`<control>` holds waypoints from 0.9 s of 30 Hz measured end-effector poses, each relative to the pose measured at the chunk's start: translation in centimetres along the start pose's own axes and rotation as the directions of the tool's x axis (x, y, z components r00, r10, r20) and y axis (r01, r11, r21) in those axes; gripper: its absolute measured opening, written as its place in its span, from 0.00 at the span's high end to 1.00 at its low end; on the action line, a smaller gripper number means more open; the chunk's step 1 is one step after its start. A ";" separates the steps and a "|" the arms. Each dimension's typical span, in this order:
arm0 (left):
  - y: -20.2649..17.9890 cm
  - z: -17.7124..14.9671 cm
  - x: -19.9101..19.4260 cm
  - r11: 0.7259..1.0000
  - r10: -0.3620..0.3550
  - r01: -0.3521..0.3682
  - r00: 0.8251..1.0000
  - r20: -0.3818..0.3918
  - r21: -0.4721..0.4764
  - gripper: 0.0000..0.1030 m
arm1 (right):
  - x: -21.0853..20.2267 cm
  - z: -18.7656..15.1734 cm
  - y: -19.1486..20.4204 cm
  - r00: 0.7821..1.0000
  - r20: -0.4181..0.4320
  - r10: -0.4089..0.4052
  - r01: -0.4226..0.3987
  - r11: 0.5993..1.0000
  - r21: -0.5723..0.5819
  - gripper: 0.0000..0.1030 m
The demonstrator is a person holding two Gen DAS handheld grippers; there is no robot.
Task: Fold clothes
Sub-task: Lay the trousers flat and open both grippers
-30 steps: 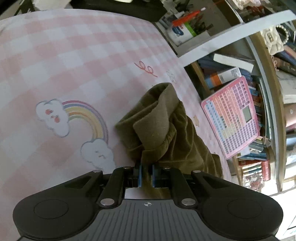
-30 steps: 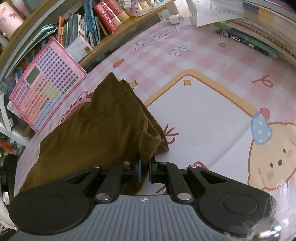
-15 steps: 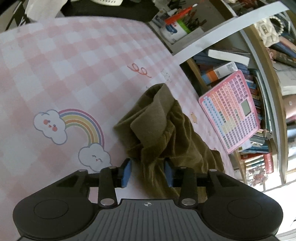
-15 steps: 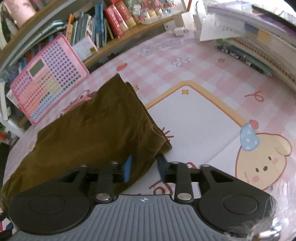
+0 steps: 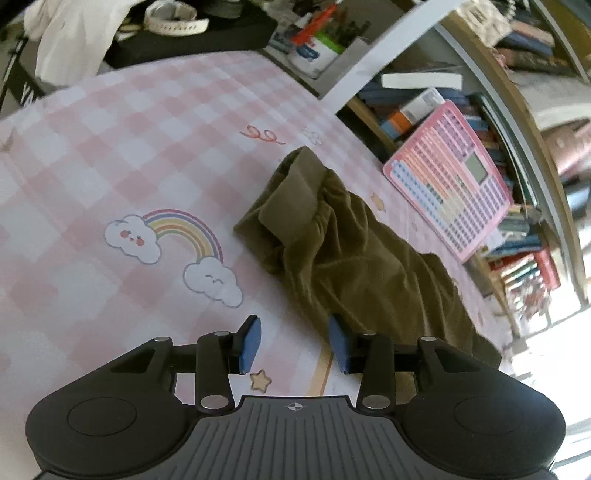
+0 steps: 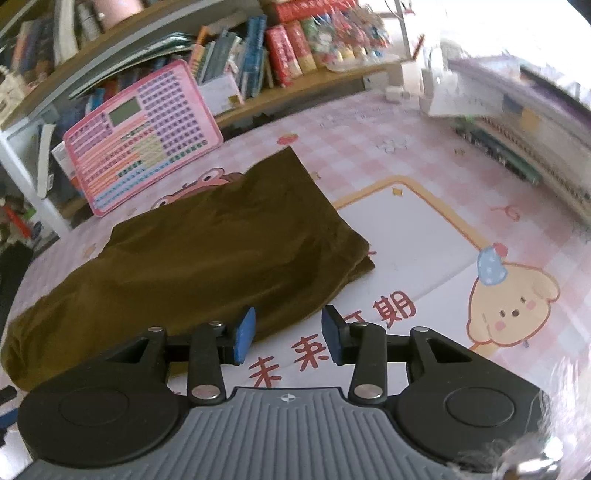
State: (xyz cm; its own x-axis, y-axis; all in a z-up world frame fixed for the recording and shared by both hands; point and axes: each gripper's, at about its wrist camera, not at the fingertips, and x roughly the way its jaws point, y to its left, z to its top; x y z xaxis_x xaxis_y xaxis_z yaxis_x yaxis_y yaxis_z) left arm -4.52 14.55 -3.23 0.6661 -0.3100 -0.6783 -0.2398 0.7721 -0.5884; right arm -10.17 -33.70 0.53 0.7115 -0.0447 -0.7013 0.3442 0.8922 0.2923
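An olive-brown garment (image 5: 351, 258) lies folded lengthwise on the pink checked mat (image 5: 129, 140). Its bunched waistband end is at the far side in the left wrist view. My left gripper (image 5: 293, 332) stands open just short of the garment's near edge, with nothing between its blue pads (image 5: 249, 345). In the right wrist view the garment (image 6: 221, 251) lies flat as a long band. My right gripper (image 6: 288, 325) hovers above the garment's near edge with its jaws opening. Its pads (image 6: 243, 338) do not press on the cloth.
A pink toy tablet (image 5: 450, 181) (image 6: 140, 140) leans against a bookshelf (image 6: 280, 55) behind the garment. A cup of pens (image 5: 314, 55) and a black case with a white watch (image 5: 173, 22) sit beyond the mat. Stacked notebooks (image 6: 517, 140) line the right edge.
Both grippers let go of the garment, opened and drew back and up. The cloth now lies flat on the mat.
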 end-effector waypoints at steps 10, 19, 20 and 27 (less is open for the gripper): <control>-2.6 -2.1 -2.3 0.986 0.003 -0.011 0.999 0.048 0.167 0.61 | -1.7 -2.4 3.2 1.000 -0.011 0.009 -0.010 0.996 -0.088 0.50; -5.1 -5.6 -2.4 0.952 0.117 -0.131 0.991 0.067 0.275 0.51 | -2.7 -5.3 5.5 1.000 -0.028 -0.001 -0.004 0.984 -0.181 0.34; -5.4 -5.9 -2.3 0.946 0.131 -0.146 0.989 0.069 0.290 0.51 | -2.7 -5.6 5.7 0.999 -0.032 0.002 -0.008 0.980 -0.196 0.32; -7.3 -6.8 -2.1 0.915 0.160 -0.189 0.981 0.109 0.357 0.46 | -2.6 -6.5 7.1 0.999 -0.040 0.035 -0.046 0.948 -0.315 0.22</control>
State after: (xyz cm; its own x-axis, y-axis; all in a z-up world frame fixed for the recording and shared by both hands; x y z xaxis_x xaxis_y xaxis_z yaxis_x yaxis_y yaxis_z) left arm -8.93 5.76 -0.48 0.6922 -0.1201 -0.7116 -0.0930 0.9630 -0.2529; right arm -13.58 -24.32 0.24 0.6979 0.0047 -0.7162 0.1003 0.9895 0.1042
